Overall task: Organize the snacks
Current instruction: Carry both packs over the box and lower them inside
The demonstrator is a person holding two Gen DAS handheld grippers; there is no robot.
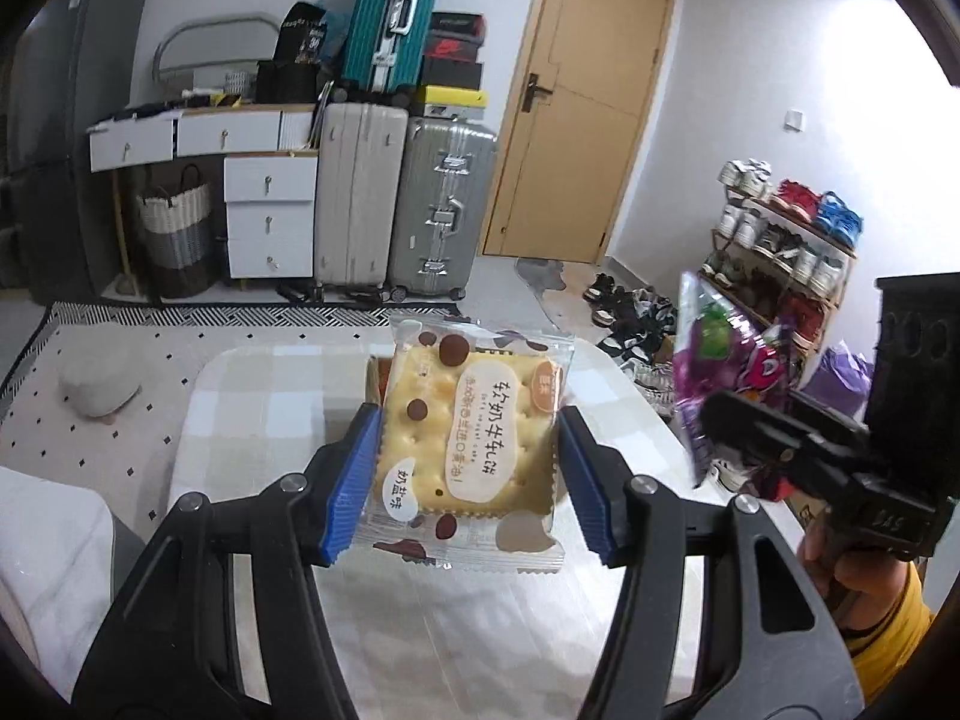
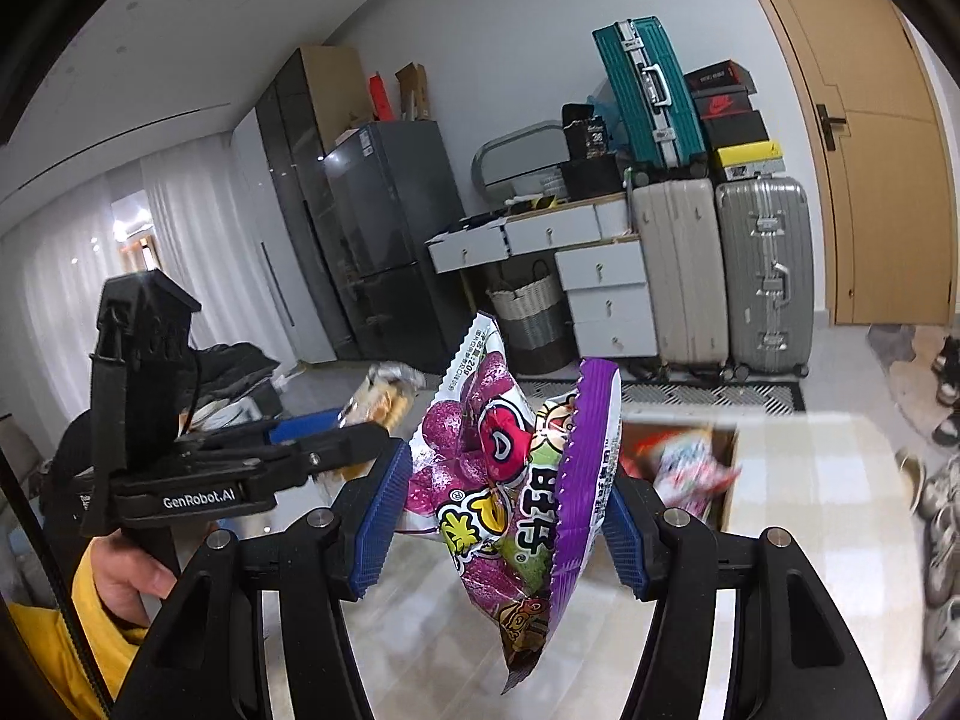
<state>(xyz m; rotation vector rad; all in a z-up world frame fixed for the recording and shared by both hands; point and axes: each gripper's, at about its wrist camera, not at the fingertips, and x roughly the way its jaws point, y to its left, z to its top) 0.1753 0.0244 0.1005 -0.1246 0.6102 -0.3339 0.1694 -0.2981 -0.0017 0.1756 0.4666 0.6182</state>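
A: What is gripped by the left hand-held gripper (image 1: 468, 462)?

B: A square cracker packet (image 1: 471, 444) is clamped between its blue pads, with the jaws part closed on the packet's two side edges. The wrapper is printed with brown dots and Chinese characters on white and orange patches; a line of small Latin lettering is also there but cannot be made out. The packet is held flat above the checked surface (image 1: 258, 396).

A: And the right hand-held gripper (image 2: 510, 504)?

B: A purple candy bag (image 2: 510, 480) is held upright between its pads, again with the jaws part closed, the bag crumpled where it is pinched. Purple sugared balls, a red heart shape and yellow and white Chinese characters are printed on it, and "20g" can be read near the top edge.

A: Is any other writing visible?

B: "GenRobot.AI" is printed in white on the side of the left device, as seen in the right wrist view. A red Nike swoosh is shown on a black shoebox (image 2: 723, 105) stacked beside the teal suitcase (image 2: 651, 93).

A: What containers are seen?

B: An open cardboard box (image 2: 684, 468) is seen standing on the surface behind the candy bag; blurred red, white and blue packets lie inside it. A woven basket (image 1: 174, 234) is seen on the floor by the white drawers; its contents cannot be told.
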